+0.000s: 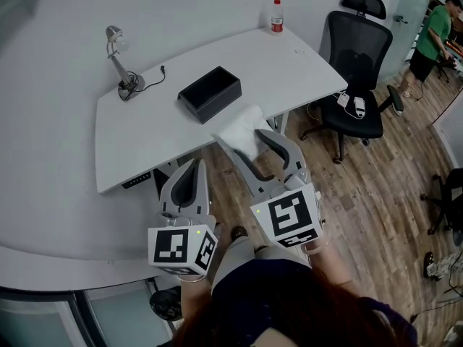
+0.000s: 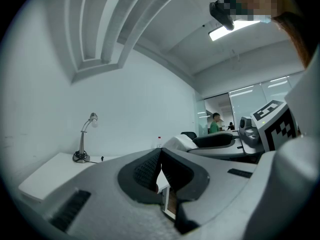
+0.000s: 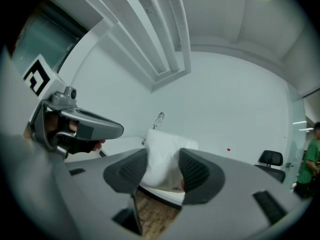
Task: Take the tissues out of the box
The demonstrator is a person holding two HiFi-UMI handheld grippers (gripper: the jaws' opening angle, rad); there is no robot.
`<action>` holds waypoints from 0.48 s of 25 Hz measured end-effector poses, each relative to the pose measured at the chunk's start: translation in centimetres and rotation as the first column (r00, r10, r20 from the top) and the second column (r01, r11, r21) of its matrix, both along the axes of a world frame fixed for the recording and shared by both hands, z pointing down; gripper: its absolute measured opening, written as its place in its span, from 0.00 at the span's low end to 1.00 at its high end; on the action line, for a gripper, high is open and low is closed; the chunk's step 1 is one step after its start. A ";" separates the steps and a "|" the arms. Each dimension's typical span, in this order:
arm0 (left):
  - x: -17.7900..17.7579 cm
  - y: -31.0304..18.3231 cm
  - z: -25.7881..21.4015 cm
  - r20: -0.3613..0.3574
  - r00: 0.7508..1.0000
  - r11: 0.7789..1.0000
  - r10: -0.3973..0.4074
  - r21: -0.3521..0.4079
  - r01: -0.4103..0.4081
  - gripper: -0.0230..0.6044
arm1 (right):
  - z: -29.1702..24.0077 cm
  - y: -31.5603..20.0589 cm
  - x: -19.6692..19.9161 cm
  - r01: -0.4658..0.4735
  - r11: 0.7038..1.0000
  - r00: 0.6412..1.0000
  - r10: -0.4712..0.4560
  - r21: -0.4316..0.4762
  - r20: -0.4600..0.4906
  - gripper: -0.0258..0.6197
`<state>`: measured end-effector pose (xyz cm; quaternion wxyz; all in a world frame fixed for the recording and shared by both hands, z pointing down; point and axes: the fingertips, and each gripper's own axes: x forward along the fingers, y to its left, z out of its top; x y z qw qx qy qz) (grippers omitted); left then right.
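The right gripper point(image 3: 163, 170) is clamping the white pack of tissues point(image 1: 244, 126) between its pads, holding it in the air over the near edge of the white worktop point(image 1: 289, 67), clear of the open black box point(image 1: 210, 92) that is sitting further back on the worktop. The left gripper point(image 2: 160, 153) is hanging beside it over the floor, its jaws resting together with nothing between them.

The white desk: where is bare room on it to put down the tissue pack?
The widest bare patch of the desk lies right of the black box, up to the bottle at the far corner. A smaller patch lies between the lamp and the near left edge. The front edge is crowded: the tissue pack hangs there.
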<state>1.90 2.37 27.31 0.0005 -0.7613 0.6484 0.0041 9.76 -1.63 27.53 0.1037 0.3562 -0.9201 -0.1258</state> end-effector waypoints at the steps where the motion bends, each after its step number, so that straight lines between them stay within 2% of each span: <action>1: 0.1 0.1 0.0 0.001 1.000 1.000 0.000 0.000 0.000 0.08 | 0.0 0.1 0.1 0.001 1.000 1.000 -0.001 0.000 0.002 0.37; 12: 1.3 0.5 -0.2 0.020 1.000 1.000 0.012 -0.007 -0.012 0.08 | 0.1 0.6 1.2 -0.006 1.000 1.000 0.006 -0.013 0.012 0.37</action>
